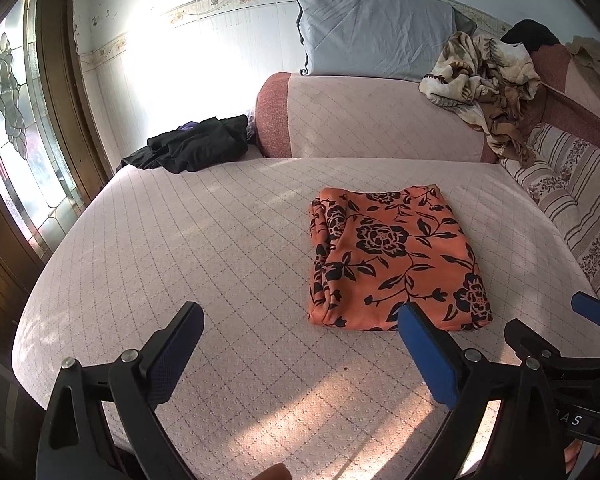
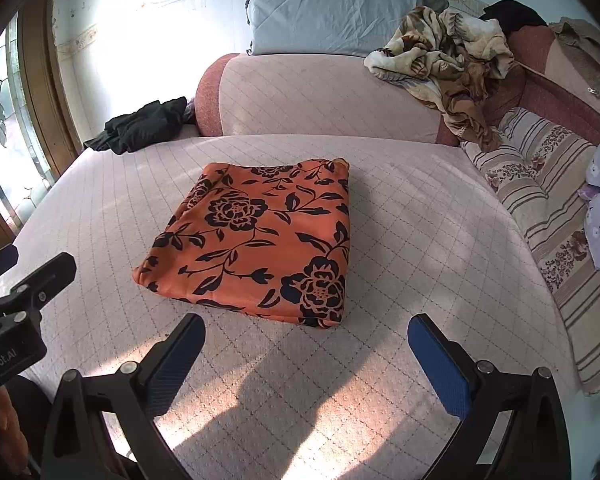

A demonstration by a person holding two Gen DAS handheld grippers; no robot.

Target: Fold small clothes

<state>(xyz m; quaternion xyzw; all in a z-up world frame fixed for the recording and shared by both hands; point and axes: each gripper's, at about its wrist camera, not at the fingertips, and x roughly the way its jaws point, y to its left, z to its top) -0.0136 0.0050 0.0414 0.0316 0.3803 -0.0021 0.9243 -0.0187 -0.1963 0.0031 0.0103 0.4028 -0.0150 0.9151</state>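
Note:
An orange garment with black flowers (image 1: 396, 256) lies folded into a flat rectangle on the pink quilted sofa seat (image 1: 220, 248); it also shows in the right wrist view (image 2: 260, 240). My left gripper (image 1: 300, 320) is open and empty, hovering above the seat just in front and left of the garment. My right gripper (image 2: 306, 330) is open and empty, just in front of the garment's near edge. The right gripper's fingers (image 1: 592, 312) show at the right edge of the left wrist view. The left gripper's body (image 2: 28, 284) shows at the left of the right wrist view.
A black crumpled garment (image 1: 192, 144) lies at the seat's far left. A grey-blue pillow (image 1: 376, 32) and a floral blanket heap (image 1: 484, 72) rest on the sofa back. A striped cushion (image 1: 568, 196) lies at right. A stained-glass door (image 1: 12, 120) stands at left.

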